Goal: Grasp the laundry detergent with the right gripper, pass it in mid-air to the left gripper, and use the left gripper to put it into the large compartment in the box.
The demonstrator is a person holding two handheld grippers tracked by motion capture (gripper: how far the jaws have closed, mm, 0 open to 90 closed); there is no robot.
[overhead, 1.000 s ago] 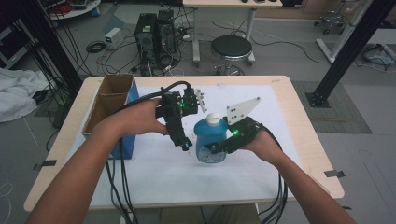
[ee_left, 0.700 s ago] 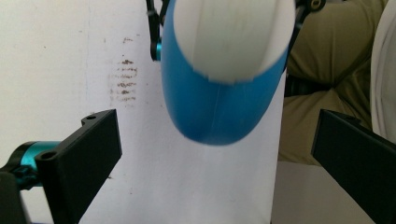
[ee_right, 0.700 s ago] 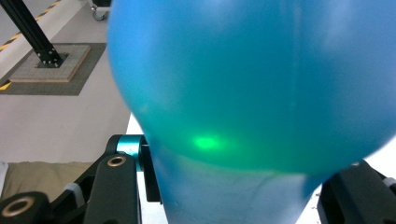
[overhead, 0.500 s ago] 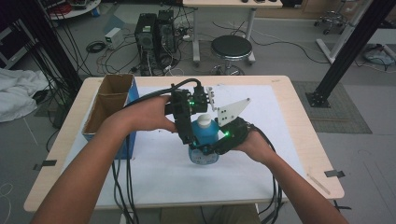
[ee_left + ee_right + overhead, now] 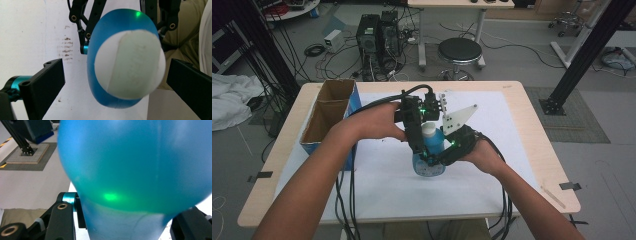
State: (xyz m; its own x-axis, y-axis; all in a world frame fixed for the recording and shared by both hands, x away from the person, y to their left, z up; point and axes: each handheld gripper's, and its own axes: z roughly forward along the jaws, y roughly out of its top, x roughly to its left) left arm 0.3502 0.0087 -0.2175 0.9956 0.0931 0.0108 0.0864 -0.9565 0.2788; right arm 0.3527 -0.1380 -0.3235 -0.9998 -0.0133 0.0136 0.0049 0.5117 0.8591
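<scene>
A light wooden table (image 5: 532, 150) carries a white sheet (image 5: 492, 150), a cardboard box (image 5: 329, 112), and a blue bottle (image 5: 432, 162).

No lettering can be read anywhere. The blue bottle (image 5: 428, 159) carries a label near its base, but its print is too small and blurred to read.

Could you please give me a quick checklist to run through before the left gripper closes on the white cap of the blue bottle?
1. Right gripper clamps the blue bottle: ok, its jaws sit on either side of the body in the right gripper view.
2. Bottle upright on the table: ok.
3. Left gripper open: ok, both jaws stand clear of the white cap.
4. Cap centred between the left jaws: ok, a gap shows on each side.
5. Left jaws level with the cap: cannot tell.
6. Cardboard box clear of both hands: ok.
</scene>
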